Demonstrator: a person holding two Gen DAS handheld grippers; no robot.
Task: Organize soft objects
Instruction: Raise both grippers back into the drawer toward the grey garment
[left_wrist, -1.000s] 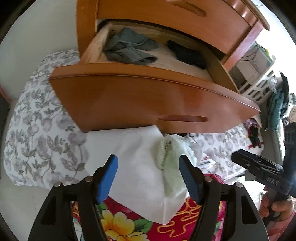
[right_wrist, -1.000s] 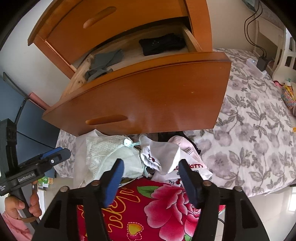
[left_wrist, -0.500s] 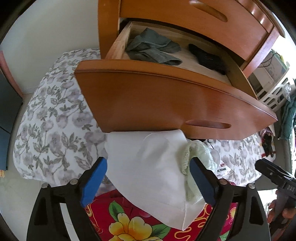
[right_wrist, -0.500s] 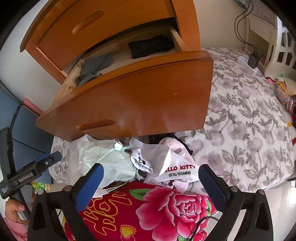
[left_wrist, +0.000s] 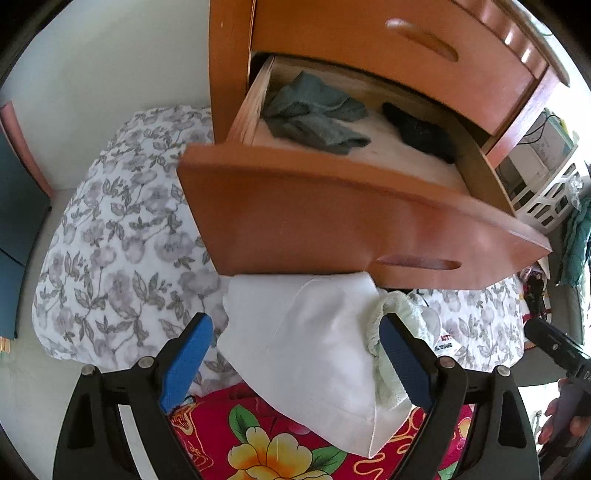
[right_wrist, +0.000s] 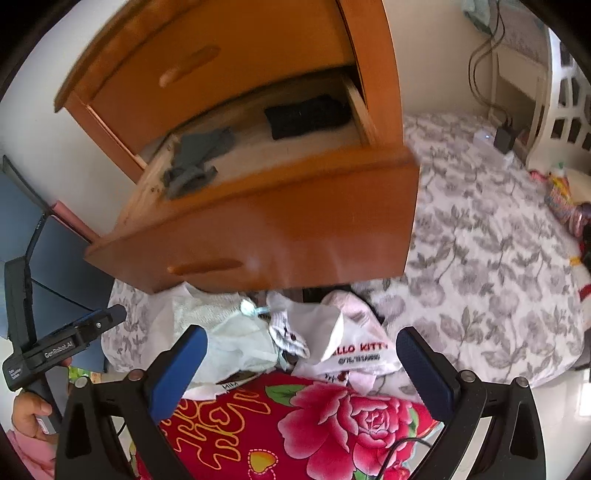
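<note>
A pile of soft clothes lies on the bed below an open wooden drawer. My left gripper hangs open over a folded white cloth and a pale green knitted piece, touching neither. My right gripper stands wide open above a patterned white sock and a white Hello Kitty garment, its pads clear of both. Inside the drawer lie a crumpled grey garment and a black garment. The left gripper shows at the right wrist view's left edge.
A red floral blanket lies under the pile at the near edge. The grey-flowered bedsheet spreads to the right. A white lattice basket stands beyond the drawer unit. A charger with cables sits by the far wall.
Both grippers' jaws have spread from half open to wide open. Both views have drifted slightly, with the drawer now more to the right in the left wrist view. Nothing was picked up.
</note>
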